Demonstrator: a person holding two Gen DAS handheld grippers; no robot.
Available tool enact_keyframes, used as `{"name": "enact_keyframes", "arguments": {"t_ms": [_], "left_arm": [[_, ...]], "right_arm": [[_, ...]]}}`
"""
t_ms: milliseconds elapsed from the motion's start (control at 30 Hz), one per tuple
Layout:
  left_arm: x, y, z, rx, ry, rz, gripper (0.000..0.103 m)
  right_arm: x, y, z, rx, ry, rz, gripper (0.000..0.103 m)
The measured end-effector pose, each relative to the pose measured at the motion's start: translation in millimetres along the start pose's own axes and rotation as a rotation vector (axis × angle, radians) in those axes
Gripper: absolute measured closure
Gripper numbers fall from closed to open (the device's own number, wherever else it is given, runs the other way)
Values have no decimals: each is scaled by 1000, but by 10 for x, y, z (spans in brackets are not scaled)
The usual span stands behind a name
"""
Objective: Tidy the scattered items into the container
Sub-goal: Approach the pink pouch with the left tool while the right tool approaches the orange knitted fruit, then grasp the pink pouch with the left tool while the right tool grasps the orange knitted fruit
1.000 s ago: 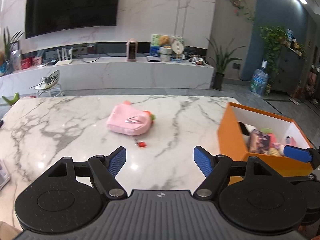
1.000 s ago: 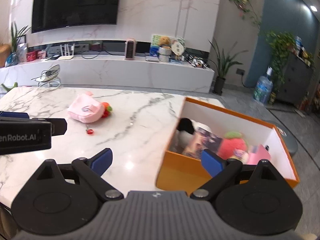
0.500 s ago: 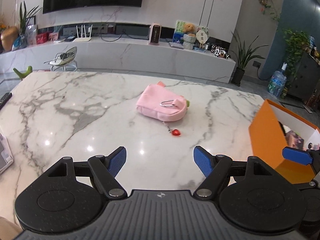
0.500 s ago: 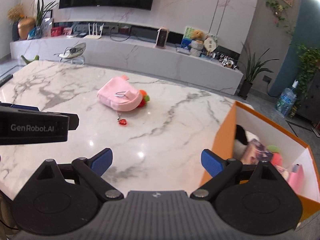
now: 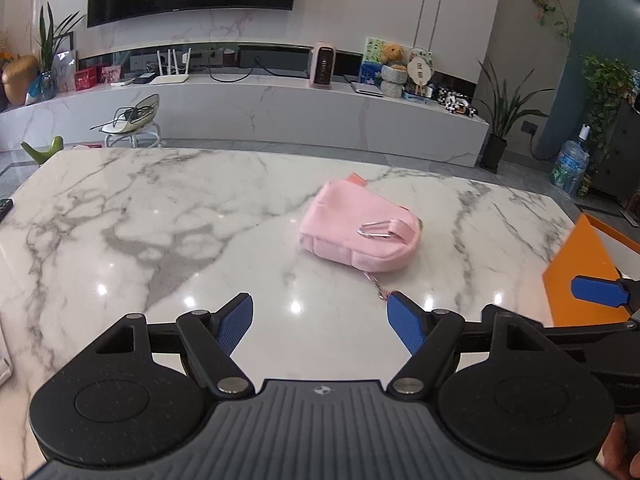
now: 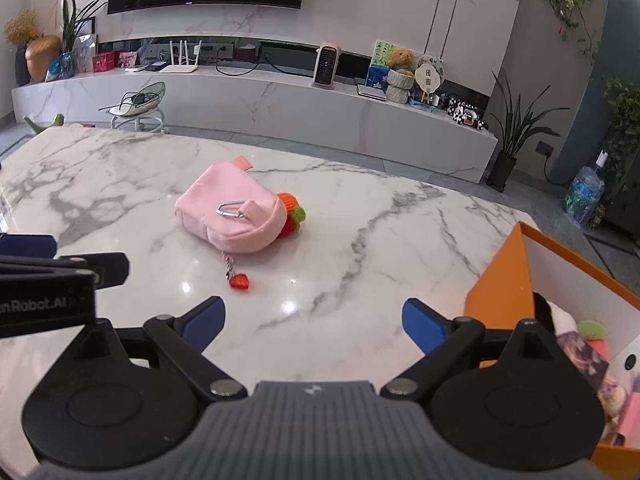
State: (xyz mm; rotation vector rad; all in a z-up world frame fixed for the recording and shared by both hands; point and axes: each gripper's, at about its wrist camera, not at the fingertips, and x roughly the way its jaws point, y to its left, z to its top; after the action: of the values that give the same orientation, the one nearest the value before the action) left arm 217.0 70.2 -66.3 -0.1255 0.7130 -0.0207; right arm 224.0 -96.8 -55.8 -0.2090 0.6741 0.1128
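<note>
We hold both grippers, left (image 5: 320, 318) and right (image 6: 313, 322), fingers wide and empty, above the marble bench (image 5: 160, 232) near a pink pouch (image 5: 360, 232); an orange box (image 6: 500, 284) stands at right.

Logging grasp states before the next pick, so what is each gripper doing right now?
Left gripper: open, holding nothing.
Right gripper: open, holding nothing.
</note>
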Motion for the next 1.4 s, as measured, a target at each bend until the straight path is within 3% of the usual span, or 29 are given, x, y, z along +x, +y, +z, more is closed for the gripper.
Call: {"name": "enact_keyframes", "arguments": {"t_ms": [267, 800, 967, 1167, 1300, 1400], "left_arm": [[374, 25, 148, 65, -11, 35, 15], [992, -112, 282, 165, -19, -11, 15], [1116, -92, 327, 132, -15, -12, 15], [1275, -52, 456, 95, -22, -19, 15], [1367, -1, 481, 59, -10, -50, 16], [1391, 24, 471, 43, 1, -90, 28]], "right_arm": [[439, -81, 225, 86, -16, -10, 7], [1088, -88, 529, 227, -43, 68, 9], [1272, -115, 625, 277, -34, 93, 27], [1501, -104, 795, 315, -49, 89, 27], [1739, -88, 797, 336, 6, 97, 28], [1853, -49, 735, 339, 43, 122, 33]]}}
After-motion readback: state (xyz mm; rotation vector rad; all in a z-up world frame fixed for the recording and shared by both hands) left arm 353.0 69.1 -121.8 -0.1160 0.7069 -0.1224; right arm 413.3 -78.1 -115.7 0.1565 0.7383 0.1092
